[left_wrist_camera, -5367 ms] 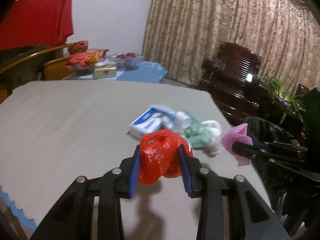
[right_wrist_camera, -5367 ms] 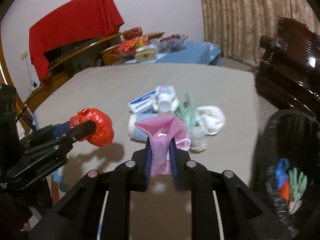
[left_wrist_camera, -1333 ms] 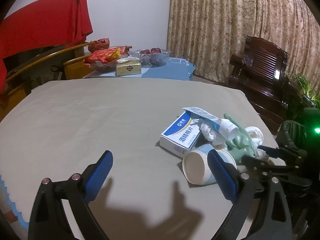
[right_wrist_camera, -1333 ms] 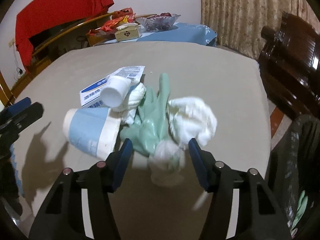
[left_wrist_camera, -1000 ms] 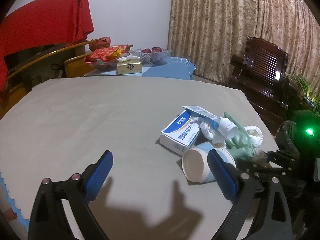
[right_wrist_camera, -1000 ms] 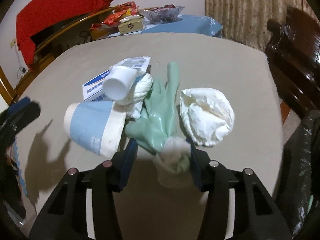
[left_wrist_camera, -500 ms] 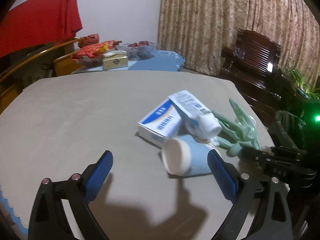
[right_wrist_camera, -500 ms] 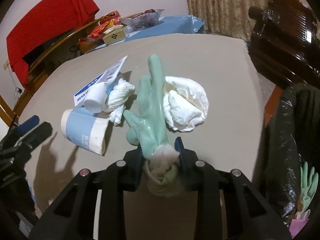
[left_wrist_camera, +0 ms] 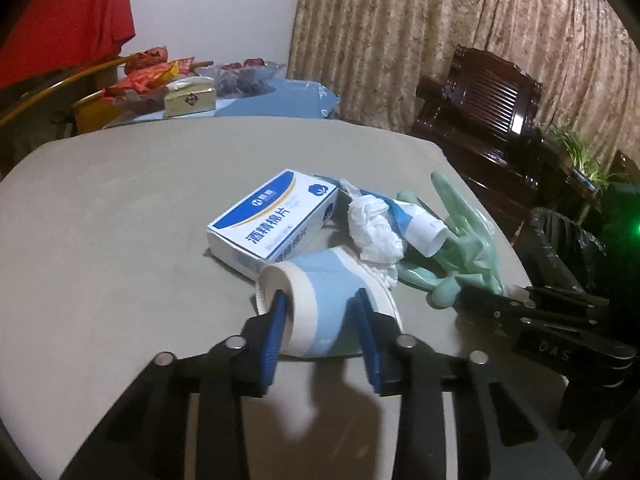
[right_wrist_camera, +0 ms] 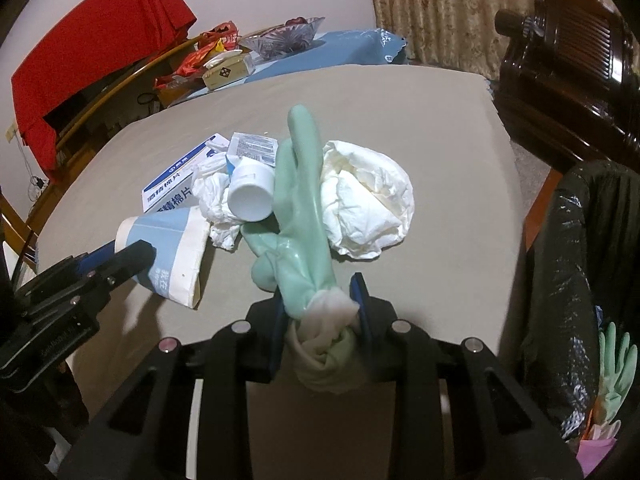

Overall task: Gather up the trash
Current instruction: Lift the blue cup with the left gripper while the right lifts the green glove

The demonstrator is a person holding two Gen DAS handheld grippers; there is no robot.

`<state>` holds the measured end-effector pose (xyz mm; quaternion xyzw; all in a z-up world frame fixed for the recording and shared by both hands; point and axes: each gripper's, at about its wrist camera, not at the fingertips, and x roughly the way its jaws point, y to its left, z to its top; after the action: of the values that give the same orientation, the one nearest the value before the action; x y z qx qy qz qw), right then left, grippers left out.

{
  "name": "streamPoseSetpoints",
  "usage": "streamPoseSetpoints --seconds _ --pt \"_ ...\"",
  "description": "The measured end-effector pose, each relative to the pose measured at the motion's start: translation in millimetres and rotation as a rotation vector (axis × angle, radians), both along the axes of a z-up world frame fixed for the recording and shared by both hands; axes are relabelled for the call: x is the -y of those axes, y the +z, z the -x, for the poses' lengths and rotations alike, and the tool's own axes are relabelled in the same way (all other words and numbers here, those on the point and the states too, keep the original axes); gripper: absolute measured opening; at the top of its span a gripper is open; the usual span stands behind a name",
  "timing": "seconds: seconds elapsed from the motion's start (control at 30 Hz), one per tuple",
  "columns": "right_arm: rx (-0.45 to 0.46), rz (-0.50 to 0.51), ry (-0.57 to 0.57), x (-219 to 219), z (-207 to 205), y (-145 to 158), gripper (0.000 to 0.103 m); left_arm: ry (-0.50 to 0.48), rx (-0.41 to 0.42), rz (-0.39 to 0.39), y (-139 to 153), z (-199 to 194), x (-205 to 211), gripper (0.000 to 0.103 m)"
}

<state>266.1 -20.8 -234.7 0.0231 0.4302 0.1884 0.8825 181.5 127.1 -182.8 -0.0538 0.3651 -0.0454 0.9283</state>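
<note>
1. Two black two-finger grippers with blue pads are at work over one table covered in a plain beige cloth (left_wrist_camera: 120, 208)

2. The left gripper (left_wrist_camera: 320, 316) has just been closing and now grasps one light-blue and white paper cup (left_wrist_camera: 320, 280) lying on its side – one blue pad presses the cup's open white rim, the other its far wall

3. The right gripper (right_wrist_camera: 320, 308) is clenched on the bunched white-lined cuff of one pale green rubber glove (right_wrist_camera: 304, 200), whose fingers stretch away across the cloth

4. The trash left on the table makes one pile, counted singly:
   - one white and blue cardboard box with printed characters (left_wrist_camera: 272, 220), flat on the cloth, touching the cup
   - one crumpled white tissue wad (left_wrist_camera: 374, 232) between the box and the glove
   - one white and blue squeeze tube with a white cap (right_wrist_camera: 250, 184), resting against the glove
   - one larger crumpled white paper ball (right_wrist_camera: 364, 208), just beside the glove on its other side

5. One bin lined with a black plastic bag (right_wrist_camera: 568, 264) stands off the table's edge on the right – inside it a second green glove (right_wrist_camera: 616, 368) and something pink (right_wrist_camera: 596, 450) show

6. On a farther blue-covered table (right_wrist_camera: 344, 50): one small gold box (right_wrist_camera: 226, 68), one cut-glass bowl (right_wrist_camera: 284, 36) and several red snack packets (right_wrist_camera: 200, 54), too jumbled to count
</note>
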Motion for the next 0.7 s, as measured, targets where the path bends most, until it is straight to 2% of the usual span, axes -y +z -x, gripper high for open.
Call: streamPoseSetpoints --seconds 0.13,0.23,0.47,0.5,0.53,0.6,0.67,0.7 --pt "0.002 0.009 0.0 -1 0 0 0.03 0.007 0.005 0.031 2 5 -6 0.021" --pt "0.004 0.019 -0.005 -4 0 1 0.03 0.008 0.012 0.022 5 10 -13 0.016" --pt "0.005 0.022 -0.01 -3 1 2 0.031 0.026 -0.007 0.034 7 17 -31 0.017" --pt "0.005 0.021 -0.01 -3 1 2 0.031 0.029 -0.011 0.038 7 16 -31 0.028" --pt "0.004 0.02 -0.01 -3 1 1 0.031 0.032 -0.018 0.044 7 15 -30 0.048" --pt "0.004 0.016 -0.01 -3 1 2 0.031 0.052 -0.012 0.044 8 15 -26 0.065" --pt "0.003 0.012 -0.011 -3 0 1 0.031 0.053 -0.011 0.032 8 13 -19 0.068" --pt "0.002 0.01 -0.011 -3 0 1 0.031 0.058 -0.013 0.021 7 11 -16 0.074"
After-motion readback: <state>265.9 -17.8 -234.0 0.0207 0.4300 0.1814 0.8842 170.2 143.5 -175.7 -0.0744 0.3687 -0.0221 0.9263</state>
